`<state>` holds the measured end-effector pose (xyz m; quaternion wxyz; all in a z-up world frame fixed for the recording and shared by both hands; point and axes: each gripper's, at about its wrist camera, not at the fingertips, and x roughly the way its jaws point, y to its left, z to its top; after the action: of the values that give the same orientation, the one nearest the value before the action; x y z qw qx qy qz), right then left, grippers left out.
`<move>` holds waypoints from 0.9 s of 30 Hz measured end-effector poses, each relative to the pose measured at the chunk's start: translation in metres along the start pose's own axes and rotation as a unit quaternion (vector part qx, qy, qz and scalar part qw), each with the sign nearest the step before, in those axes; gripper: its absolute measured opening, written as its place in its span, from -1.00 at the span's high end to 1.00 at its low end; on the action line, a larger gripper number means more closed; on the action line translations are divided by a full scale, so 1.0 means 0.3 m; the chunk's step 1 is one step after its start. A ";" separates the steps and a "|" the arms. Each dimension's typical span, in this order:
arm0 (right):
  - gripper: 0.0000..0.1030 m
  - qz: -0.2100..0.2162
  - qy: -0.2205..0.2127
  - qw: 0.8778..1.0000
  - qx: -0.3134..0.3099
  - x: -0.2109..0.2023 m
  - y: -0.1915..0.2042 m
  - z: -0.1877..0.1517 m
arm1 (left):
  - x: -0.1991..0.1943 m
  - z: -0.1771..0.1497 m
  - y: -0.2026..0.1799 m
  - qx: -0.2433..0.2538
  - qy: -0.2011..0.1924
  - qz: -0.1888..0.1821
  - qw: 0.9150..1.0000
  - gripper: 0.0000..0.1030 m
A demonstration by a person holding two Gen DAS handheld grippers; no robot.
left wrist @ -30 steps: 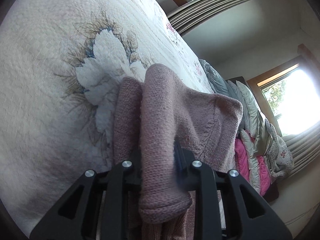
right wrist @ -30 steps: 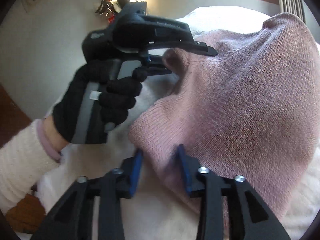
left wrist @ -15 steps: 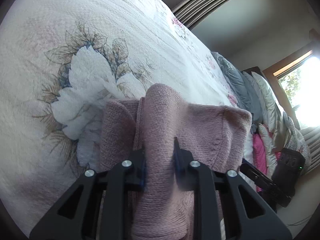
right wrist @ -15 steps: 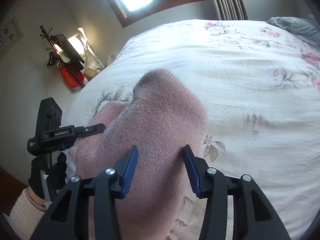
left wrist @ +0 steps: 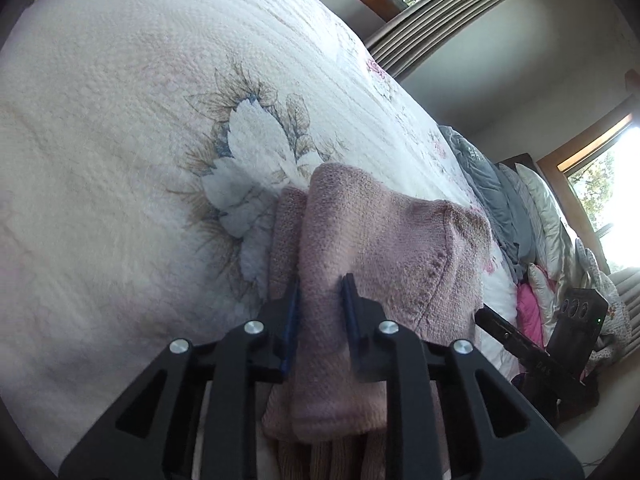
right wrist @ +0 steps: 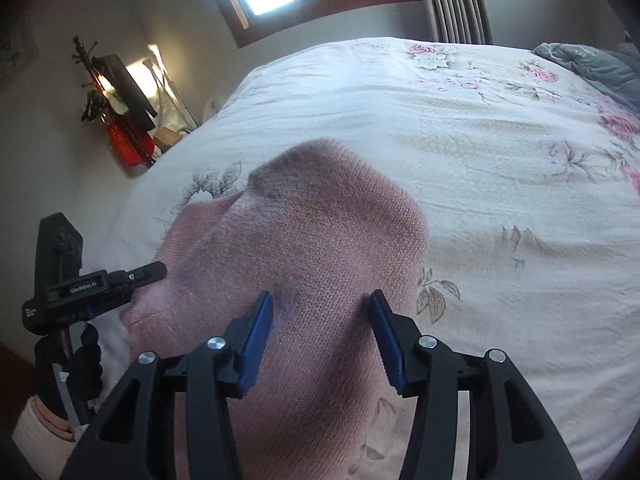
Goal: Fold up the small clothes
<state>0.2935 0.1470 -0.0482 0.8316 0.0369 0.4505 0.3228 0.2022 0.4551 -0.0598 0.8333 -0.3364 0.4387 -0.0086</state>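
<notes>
Pinching the pink knit garment (left wrist: 384,248), left gripper (left wrist: 322,304) clamped; right gripper (right wrist: 320,320) spread wide

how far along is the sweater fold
Partly done: the pink sweater lies doubled over on the bed. In hand: the left gripper pinches a fold; the right gripper is open around the knit. Left: release, flatten, and possibly more folds.

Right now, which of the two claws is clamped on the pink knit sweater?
The left claw: its blue pads pinch a raised fold of the pink knit sweater. The right claw stands open, its pads spread wide apart astride the knit.
</notes>
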 end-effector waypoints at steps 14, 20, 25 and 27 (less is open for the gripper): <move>-0.04 0.031 -0.022 0.999 0.032 -0.233 0.043 -0.381 | -0.147 -0.391 -0.145 0.098 0.031 0.021 0.994 0.71; -0.04 0.028 -0.015 0.999 0.017 -0.255 0.065 -0.410 | -0.118 -0.402 -0.037 0.059 0.041 0.023 0.997 0.87; -0.04 0.027 -0.001 1.000 0.010 -0.238 0.064 -0.403 | -0.138 -0.413 -0.031 0.063 0.046 0.017 0.997 0.79; -0.20 0.030 -0.001 1.000 0.010 -0.239 0.060 -0.382 | -0.166 -0.388 -0.044 0.057 0.042 0.014 0.997 0.53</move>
<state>0.1682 0.0939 -0.0578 0.8214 0.0586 0.4516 0.3433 0.0896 0.3960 -0.0614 0.8317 -0.2815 0.4772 -0.0359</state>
